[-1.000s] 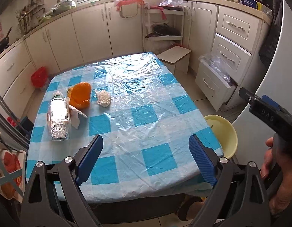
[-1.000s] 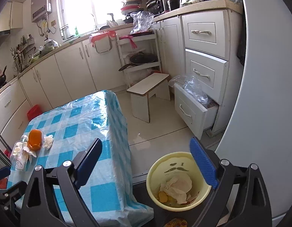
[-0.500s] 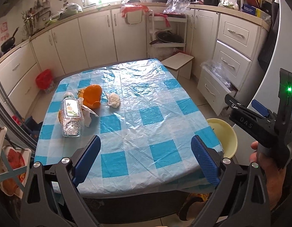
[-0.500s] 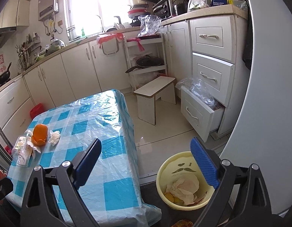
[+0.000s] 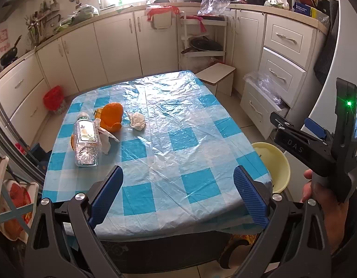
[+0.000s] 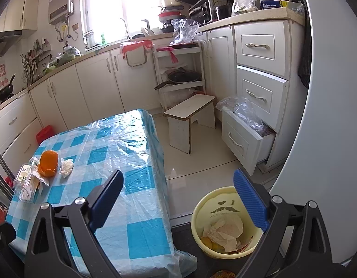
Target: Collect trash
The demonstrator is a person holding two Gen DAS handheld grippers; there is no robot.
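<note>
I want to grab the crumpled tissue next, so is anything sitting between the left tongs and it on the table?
Nothing visible blocks it. The left tongs are open over the near table edge, and only bare checkered tablecloth lies between them and the crumpled tissue. The orange peel and plastic bottle sit left of that path.

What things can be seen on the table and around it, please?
table: 1, blue-white checked cover, centre
plastic bottle: 1, clear, lying at table's left
orange peel: 1, orange, beside bottle
crumpled tissue: 1, white, right of peel
trash bin: 1, pale yellow, floor right of table, holds waste
stool: 1, white, behind table
drawer: 1, white, open, lowest
left gripper: 1, blue pads, open
right gripper: 1, blue pads, open, above bin
</note>
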